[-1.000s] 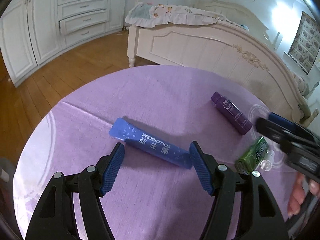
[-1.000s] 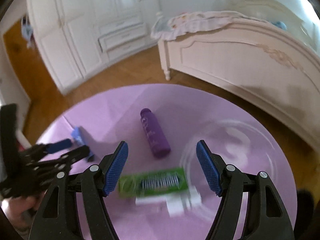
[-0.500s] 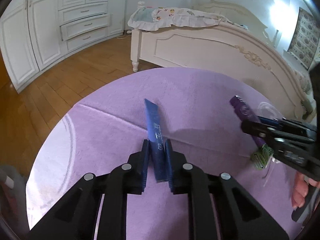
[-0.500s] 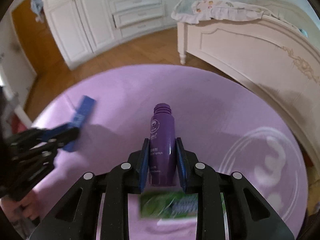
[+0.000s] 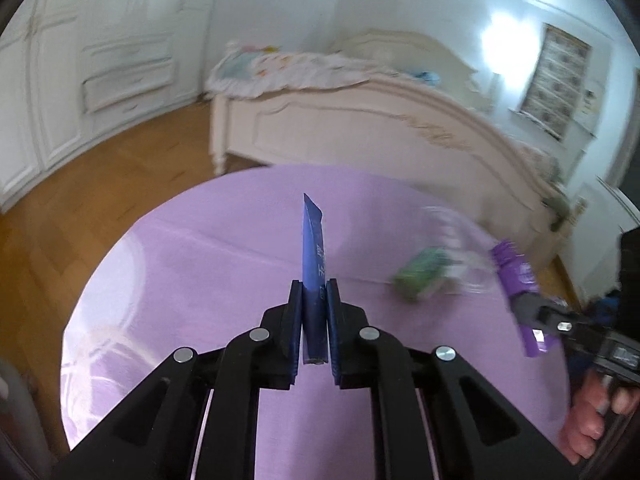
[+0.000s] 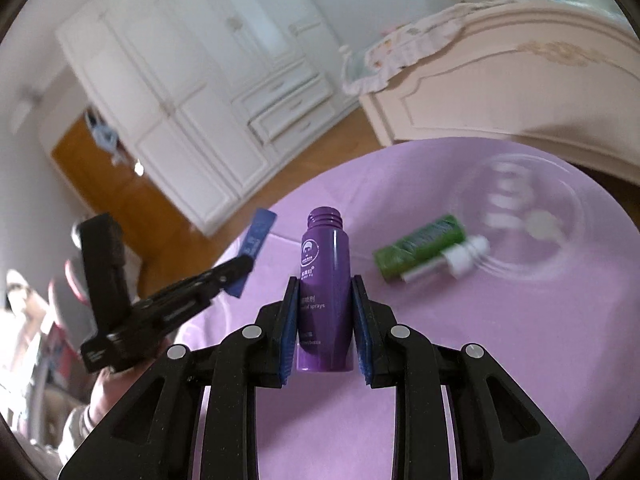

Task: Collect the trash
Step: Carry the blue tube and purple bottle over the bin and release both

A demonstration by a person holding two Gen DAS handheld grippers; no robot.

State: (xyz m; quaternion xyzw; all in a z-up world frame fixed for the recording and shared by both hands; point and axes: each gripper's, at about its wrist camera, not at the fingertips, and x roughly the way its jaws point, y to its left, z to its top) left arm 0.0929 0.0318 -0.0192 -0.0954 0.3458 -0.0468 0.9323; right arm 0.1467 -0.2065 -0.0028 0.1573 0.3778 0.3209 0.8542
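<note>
My left gripper (image 5: 314, 292) is shut on a blue probiotics sachet (image 5: 313, 248) and holds it above the round purple table (image 5: 200, 280). My right gripper (image 6: 325, 292) is shut on a capless purple spray bottle (image 6: 325, 280), lifted off the table (image 6: 520, 340). A green packet (image 6: 420, 246) and a small white spray cap (image 6: 466, 256) lie on the table beside a clear lid (image 6: 520, 216). The left gripper with the sachet (image 6: 256, 240) shows at the left of the right wrist view. The right gripper with the bottle (image 5: 520, 288) shows at the right of the left wrist view.
A cream bed frame (image 5: 360, 132) stands beyond the table. White wardrobes with drawers (image 6: 220, 92) line the far wall across a wooden floor (image 5: 100, 184). A grey object (image 5: 12, 408) sits at the lower left edge of the left wrist view.
Both grippers, open over the table a second ago, closed on the sachet and the bottle and have lifted them off the table. The green packet stays on the table.
</note>
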